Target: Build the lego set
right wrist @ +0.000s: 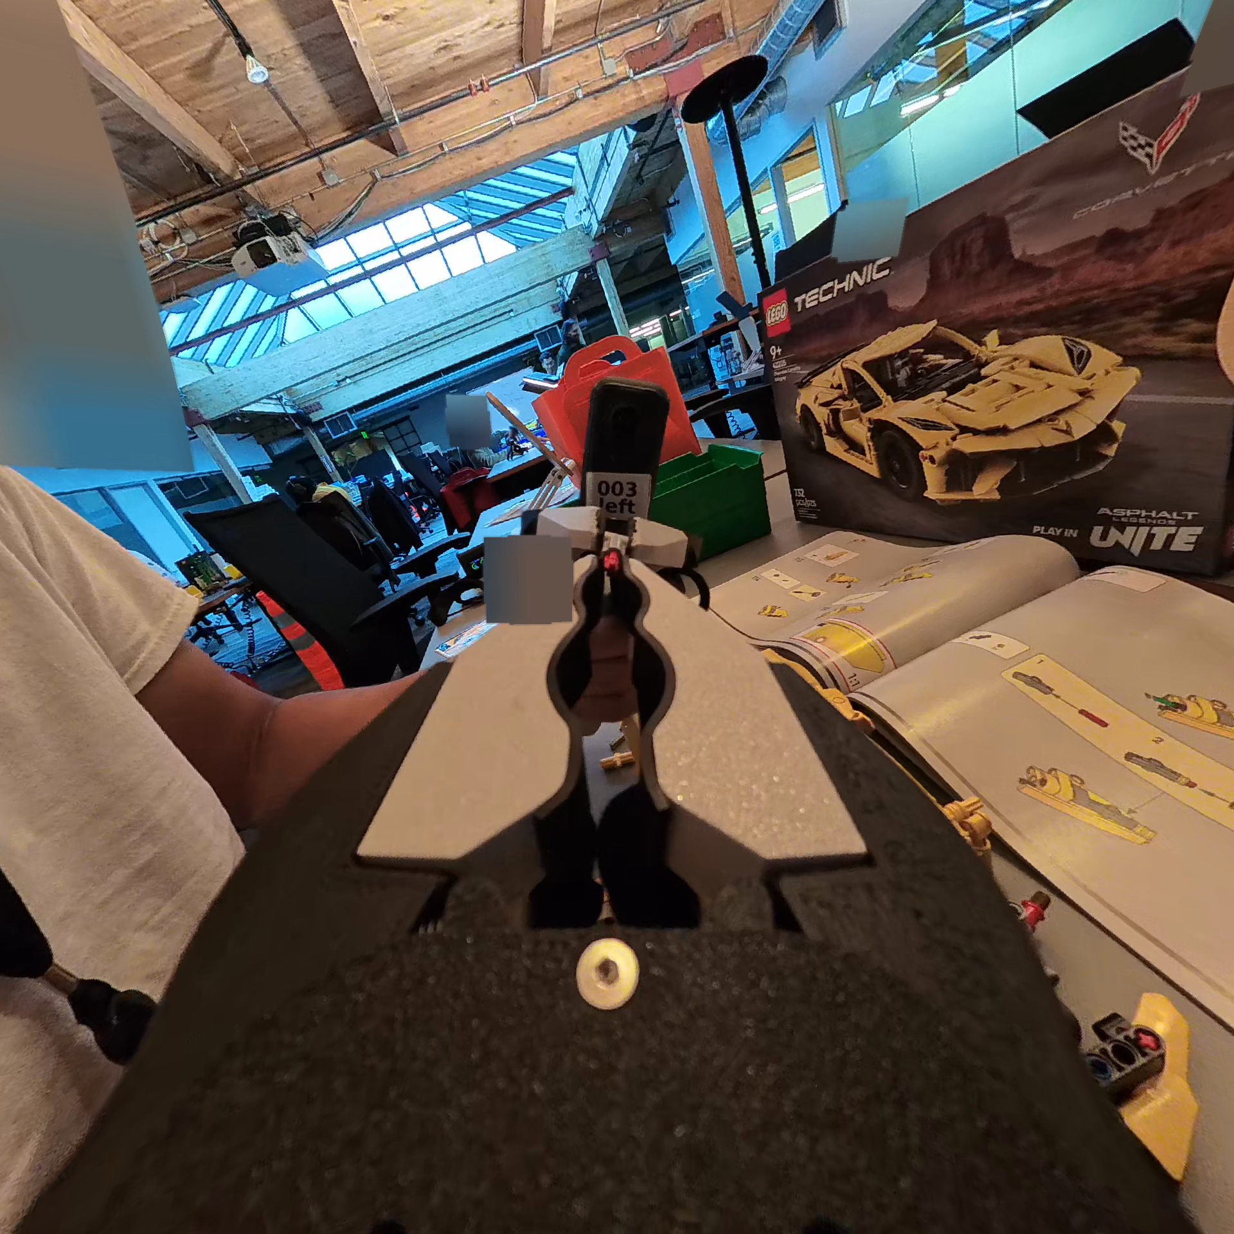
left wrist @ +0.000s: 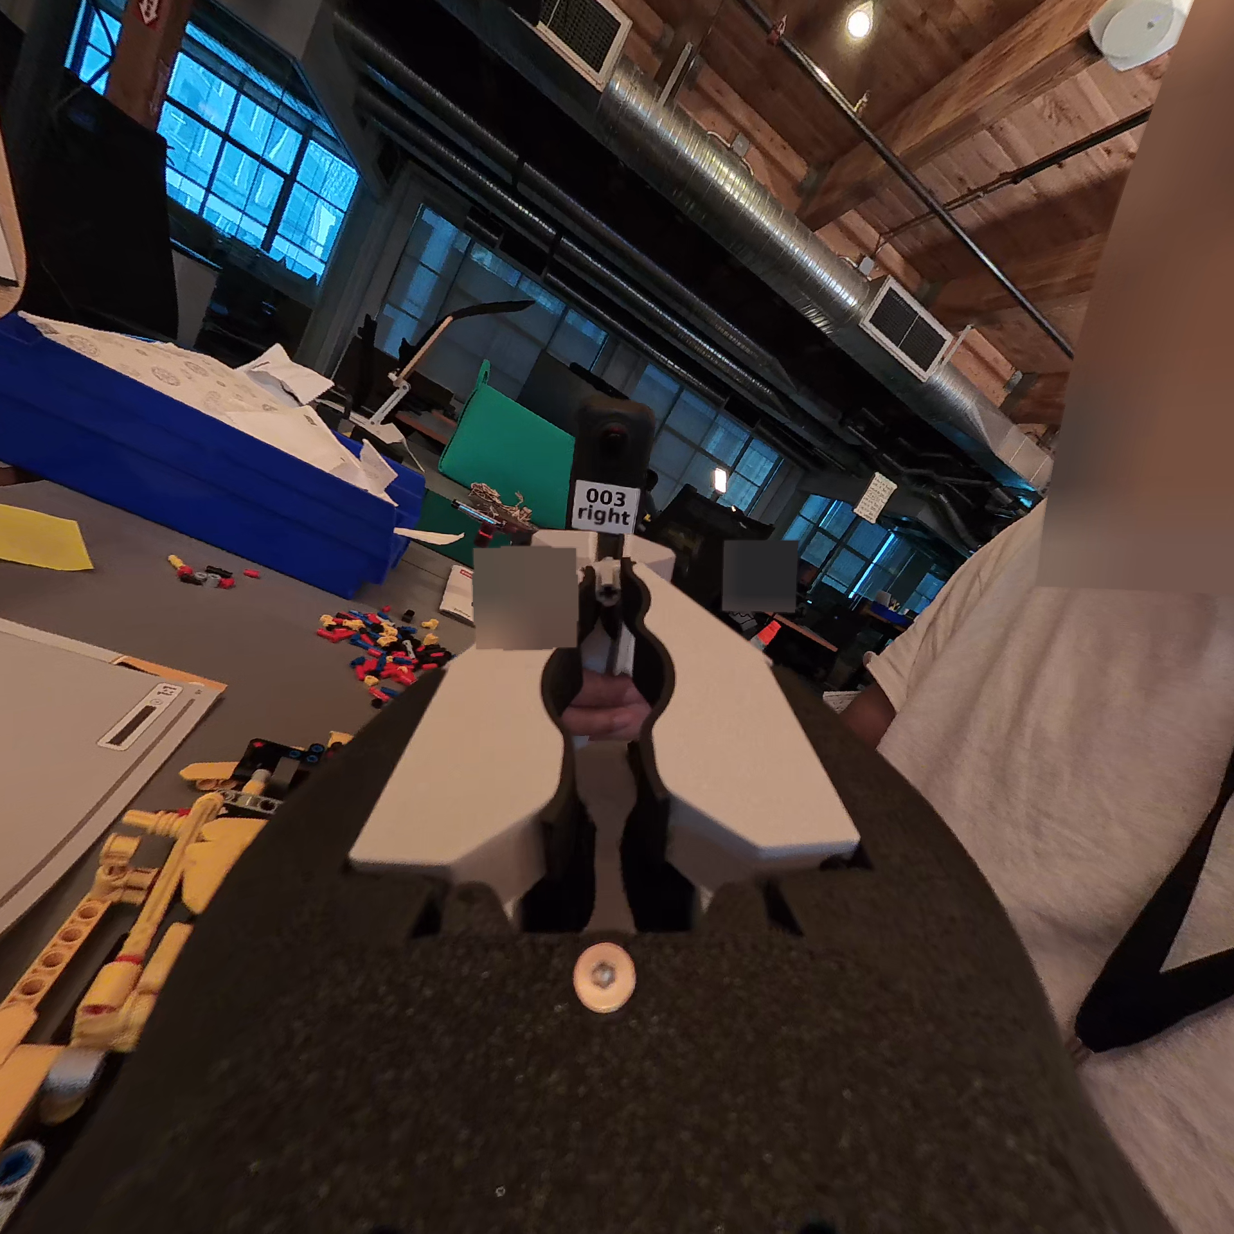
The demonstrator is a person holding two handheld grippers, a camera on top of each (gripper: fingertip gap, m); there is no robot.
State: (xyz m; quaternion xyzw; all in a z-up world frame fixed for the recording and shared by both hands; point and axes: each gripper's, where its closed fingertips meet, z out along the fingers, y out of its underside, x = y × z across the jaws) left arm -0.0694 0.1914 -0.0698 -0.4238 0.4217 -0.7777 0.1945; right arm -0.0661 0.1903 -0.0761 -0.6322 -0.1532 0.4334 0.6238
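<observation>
My two grippers meet tip to tip in the air above the table. My left gripper (left wrist: 609,601) is shut on a small light grey piece (left wrist: 607,589) with a cross-shaped hole. My right gripper (right wrist: 611,567) is shut on a small red piece (right wrist: 611,562). Each gripper shows head-on just beyond the other's tips, the right one in the left wrist view (left wrist: 604,544) and the left one in the right wrist view (right wrist: 618,534). I cannot tell whether the two pieces touch. A part-built yellow assembly (left wrist: 140,868) lies on the table at the lower left.
A pile of small red, blue, black and yellow pieces (left wrist: 387,644) lies on the grey table near a blue bin (left wrist: 167,441). An open instruction booklet (right wrist: 1015,708), the set's box (right wrist: 1001,374) and a green bin (right wrist: 711,497) are at right. The person's white shirt (left wrist: 1042,768) is close by. Both grippers' tips are close together, under 4 cm apart. From either gripper's tips it is about 20 cm to the part-built yellow assembly (left wrist: 140,868).
</observation>
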